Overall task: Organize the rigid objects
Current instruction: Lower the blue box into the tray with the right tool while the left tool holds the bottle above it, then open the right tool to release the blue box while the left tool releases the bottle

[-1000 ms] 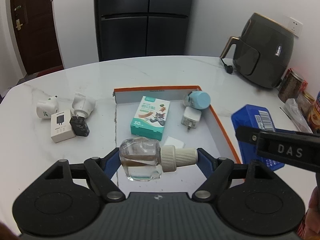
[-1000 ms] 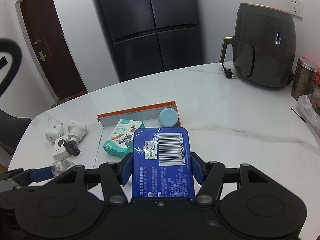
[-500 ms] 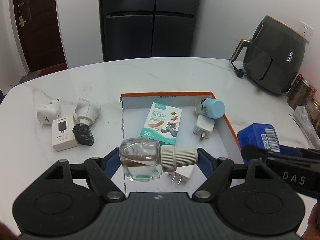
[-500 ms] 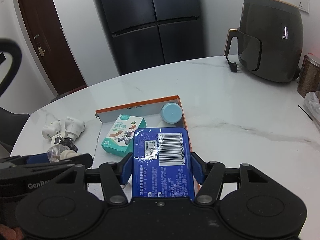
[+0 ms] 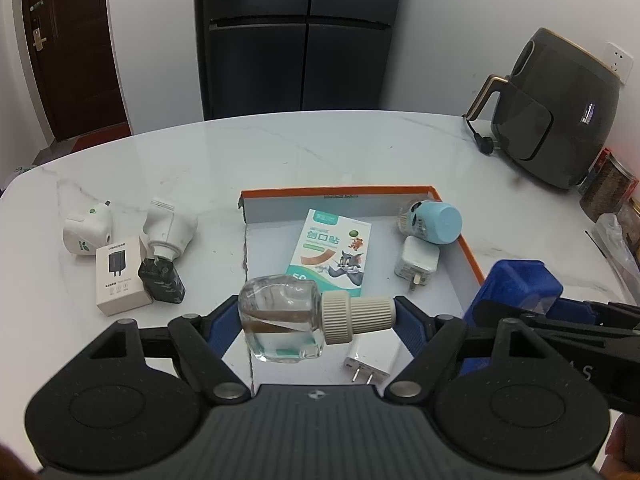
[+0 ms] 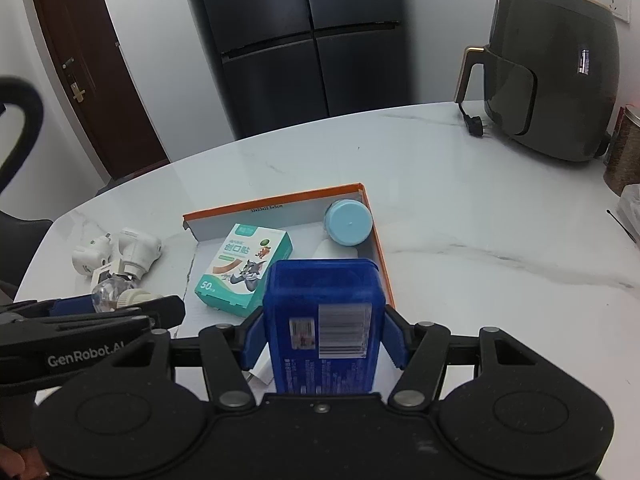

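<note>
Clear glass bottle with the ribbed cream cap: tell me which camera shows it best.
The left wrist view: the bottle lies sideways, whole, between the left gripper pads. The right wrist view shows only a small part of it behind that gripper.

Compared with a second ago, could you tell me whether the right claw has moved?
Yes. In the left wrist view the right claw and its blue box sit lower against the tray's orange right wall than before.

Both grippers, left gripper (image 5: 318, 314) and right gripper (image 6: 325, 322), are matte black, with blue pads, silver pivot screws (white "GenRobot.AI" lettering on the left one's side).
</note>
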A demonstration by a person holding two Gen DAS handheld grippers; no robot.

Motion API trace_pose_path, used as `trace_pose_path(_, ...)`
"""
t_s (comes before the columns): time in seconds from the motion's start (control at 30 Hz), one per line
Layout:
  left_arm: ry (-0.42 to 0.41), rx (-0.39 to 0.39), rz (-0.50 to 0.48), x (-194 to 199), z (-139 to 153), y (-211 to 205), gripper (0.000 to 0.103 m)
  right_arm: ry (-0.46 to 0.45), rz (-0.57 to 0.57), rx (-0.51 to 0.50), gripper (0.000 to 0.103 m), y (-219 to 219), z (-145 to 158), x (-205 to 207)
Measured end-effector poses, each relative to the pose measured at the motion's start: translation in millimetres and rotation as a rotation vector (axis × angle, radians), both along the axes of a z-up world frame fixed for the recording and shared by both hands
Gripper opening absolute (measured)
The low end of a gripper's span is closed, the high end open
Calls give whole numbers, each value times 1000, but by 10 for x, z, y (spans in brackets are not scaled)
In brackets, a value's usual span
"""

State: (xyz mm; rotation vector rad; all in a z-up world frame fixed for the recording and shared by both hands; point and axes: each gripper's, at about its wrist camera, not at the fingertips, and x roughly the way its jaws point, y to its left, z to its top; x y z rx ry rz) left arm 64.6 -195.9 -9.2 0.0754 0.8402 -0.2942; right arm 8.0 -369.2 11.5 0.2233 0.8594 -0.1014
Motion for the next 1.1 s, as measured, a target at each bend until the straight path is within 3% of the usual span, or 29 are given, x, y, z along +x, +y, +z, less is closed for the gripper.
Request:
trace_pose_path(0.53, 9, -10, -15, 255, -45, -3, 81, 36, 0, 2, 73, 25, -189, 213)
trace_pose_path(0.63, 10, -15, -27, 300, -53, -51, 81, 11, -8, 7, 78, -1, -165, 169)
trace_pose_path(1.1, 40, -65, -123, 601, -154, -500, 81, -44, -85, 33, 78, -238, -8, -264)
